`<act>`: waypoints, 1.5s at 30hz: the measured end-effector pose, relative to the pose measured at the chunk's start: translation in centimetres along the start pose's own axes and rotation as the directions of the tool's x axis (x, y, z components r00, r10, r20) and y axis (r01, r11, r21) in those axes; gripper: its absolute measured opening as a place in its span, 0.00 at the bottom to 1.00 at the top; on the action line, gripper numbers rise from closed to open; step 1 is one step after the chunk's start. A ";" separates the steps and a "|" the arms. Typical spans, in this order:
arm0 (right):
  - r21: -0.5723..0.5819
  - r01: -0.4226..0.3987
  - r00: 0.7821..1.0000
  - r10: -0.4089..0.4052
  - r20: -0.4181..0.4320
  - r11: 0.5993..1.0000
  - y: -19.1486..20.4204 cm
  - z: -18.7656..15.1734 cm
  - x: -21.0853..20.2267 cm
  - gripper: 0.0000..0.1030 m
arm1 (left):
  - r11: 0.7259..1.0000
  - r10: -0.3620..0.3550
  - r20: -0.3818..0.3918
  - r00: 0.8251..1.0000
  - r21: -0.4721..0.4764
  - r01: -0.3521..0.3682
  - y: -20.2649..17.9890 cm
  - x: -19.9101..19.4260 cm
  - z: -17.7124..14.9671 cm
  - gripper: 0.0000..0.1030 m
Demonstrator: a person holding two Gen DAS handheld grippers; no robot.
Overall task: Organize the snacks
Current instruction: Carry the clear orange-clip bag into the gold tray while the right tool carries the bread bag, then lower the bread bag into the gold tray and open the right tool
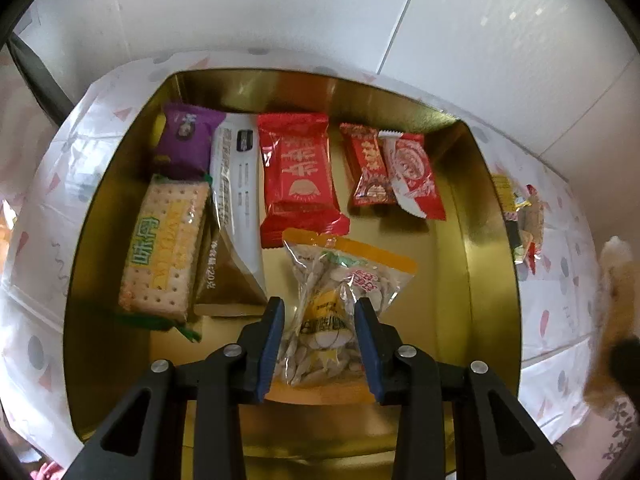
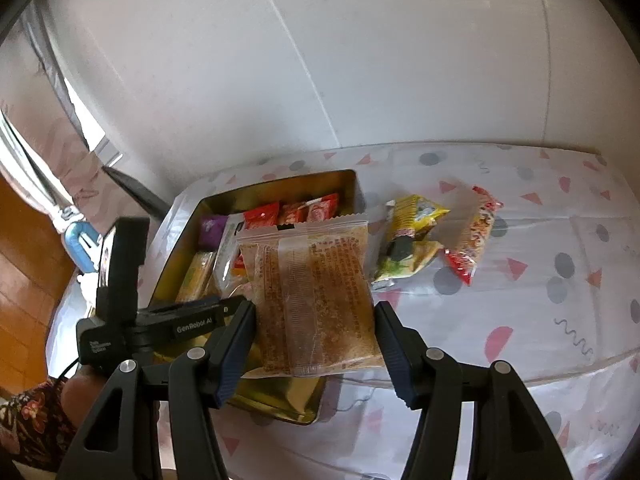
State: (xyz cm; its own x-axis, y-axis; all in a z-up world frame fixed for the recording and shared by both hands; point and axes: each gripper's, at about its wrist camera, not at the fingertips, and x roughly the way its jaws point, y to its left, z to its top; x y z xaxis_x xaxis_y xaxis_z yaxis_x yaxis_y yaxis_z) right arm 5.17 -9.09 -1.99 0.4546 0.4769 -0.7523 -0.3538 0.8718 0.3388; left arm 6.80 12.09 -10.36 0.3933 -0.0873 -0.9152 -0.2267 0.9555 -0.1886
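A gold tin (image 1: 496, 240) holds a cracker pack (image 1: 164, 248), a purple packet (image 1: 186, 144), a white sachet (image 1: 236, 176) and red packets (image 1: 300, 176). My left gripper (image 1: 319, 304) points down into the tin and is shut on a clear seed packet (image 1: 340, 280) with an orange top, which bunches between the blue pads. In the right wrist view my right gripper (image 2: 315, 308) is shut on a clear packet of brown crumbly snack (image 2: 312, 296), held above the tin's (image 2: 280, 404) near right corner. The left gripper's black body (image 2: 160, 324) shows beside it.
Loose snacks lie on the patterned tablecloth (image 2: 540, 312) right of the tin: a yellow packet (image 2: 416, 216) and a red-and-yellow one (image 2: 476, 236). A white wall stands behind. A hand and floral sleeve (image 2: 36, 416) are at lower left. Something furry, orange and white (image 1: 612, 320), is at the table's right edge.
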 end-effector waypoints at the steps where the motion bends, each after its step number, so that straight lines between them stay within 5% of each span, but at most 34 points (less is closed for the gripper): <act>1: -0.003 -0.001 1.000 0.001 -0.004 1.000 0.2 0.0 0.1 0.59 | 1.000 -0.002 0.004 1.000 -0.001 0.002 0.1 -0.2 0.0 0.36; 18: -0.029 0.000 0.995 -0.003 -0.100 1.000 1.8 0.4 3.6 0.59 | 0.999 0.009 0.086 0.996 -0.037 -0.006 1.7 -5.0 -1.9 0.65; 45: -0.139 0.192 0.958 -0.217 -0.189 0.971 4.0 1.5 11.7 0.60 | 0.994 0.042 0.097 0.994 -0.103 -0.032 4.9 -6.1 -3.5 0.65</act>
State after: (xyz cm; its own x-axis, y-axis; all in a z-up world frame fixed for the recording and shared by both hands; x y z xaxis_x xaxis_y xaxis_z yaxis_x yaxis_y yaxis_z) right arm 10.28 0.17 -8.53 0.3573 0.2467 -0.9008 -0.3698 0.9230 0.1061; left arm 0.19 16.30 -6.89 0.4681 -0.0197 -0.8835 -0.3299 0.9236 -0.1954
